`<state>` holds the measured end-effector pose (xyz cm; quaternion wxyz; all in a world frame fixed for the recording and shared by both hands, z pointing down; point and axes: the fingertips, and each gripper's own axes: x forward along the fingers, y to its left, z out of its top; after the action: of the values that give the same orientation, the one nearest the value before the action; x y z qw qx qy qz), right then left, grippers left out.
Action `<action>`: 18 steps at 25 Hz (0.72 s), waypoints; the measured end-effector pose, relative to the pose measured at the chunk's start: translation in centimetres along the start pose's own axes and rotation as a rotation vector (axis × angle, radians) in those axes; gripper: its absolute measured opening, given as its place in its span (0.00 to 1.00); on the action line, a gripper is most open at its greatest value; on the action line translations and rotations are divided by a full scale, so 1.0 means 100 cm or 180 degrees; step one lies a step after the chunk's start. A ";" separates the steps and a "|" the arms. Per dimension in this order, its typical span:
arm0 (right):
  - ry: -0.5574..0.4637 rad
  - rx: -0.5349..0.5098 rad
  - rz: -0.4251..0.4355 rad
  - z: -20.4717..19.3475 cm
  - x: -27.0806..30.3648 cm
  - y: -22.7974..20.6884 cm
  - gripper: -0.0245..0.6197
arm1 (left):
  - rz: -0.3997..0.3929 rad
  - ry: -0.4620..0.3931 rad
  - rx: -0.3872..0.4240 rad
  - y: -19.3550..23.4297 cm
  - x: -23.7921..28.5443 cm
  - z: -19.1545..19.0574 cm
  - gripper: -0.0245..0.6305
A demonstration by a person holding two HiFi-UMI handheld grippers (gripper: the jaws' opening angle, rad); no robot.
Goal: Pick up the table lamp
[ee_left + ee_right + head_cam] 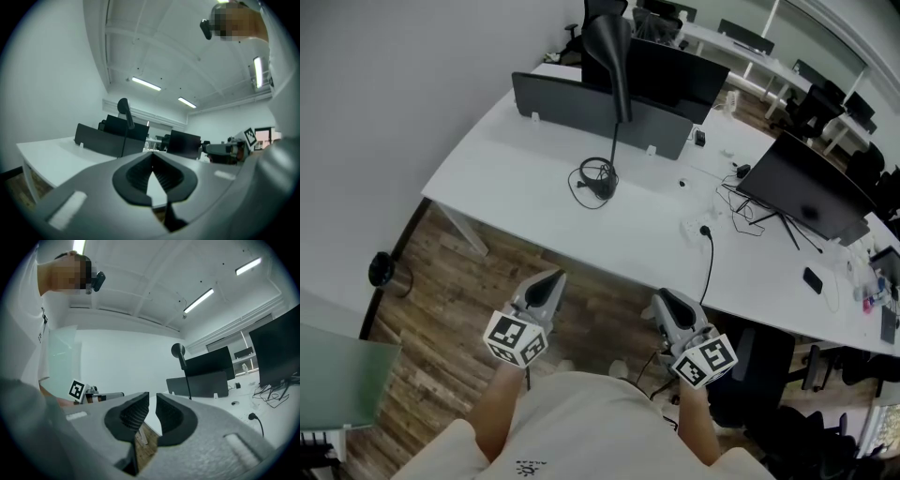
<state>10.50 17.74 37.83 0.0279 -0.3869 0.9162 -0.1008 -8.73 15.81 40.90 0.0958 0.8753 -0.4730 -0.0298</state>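
Observation:
The black table lamp (617, 70) stands on the white desk (516, 178), its round base (602, 180) ringed by a coiled cord and its cone head high over the divider. It also shows far off in the left gripper view as the lamp (124, 110) and in the right gripper view as the lamp (180, 357). My left gripper (547, 284) (152, 158) is held level over the wood floor, short of the desk's front edge, jaws shut with nothing in them. My right gripper (667, 302) (153, 397) is beside it, jaws nearly together with a thin slit, holding nothing.
A black divider panel (581, 108) runs behind the lamp, with a monitor (675, 70) beyond it. Another monitor (811, 197) stands at the right among loose cables, and a plug (706, 231) lies near the front edge. An office chair (759, 366) is under the desk's right side.

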 end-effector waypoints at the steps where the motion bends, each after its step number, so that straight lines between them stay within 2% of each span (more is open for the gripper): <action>1: -0.0003 -0.0014 -0.0004 -0.001 0.001 0.003 0.11 | -0.0001 -0.0004 0.0002 0.002 -0.002 0.000 0.02; 11: 0.0005 -0.0084 -0.0034 -0.008 0.014 0.035 0.11 | -0.0169 0.0024 0.0011 0.019 -0.029 0.003 0.02; 18: -0.0084 0.0056 -0.0127 -0.007 0.022 0.053 0.11 | -0.0226 0.0005 -0.0069 0.042 -0.057 0.004 0.02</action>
<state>5.09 19.88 37.43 0.0414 -0.4061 0.9069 -0.1042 -15.41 18.29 41.09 0.1045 0.8905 -0.4411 -0.0377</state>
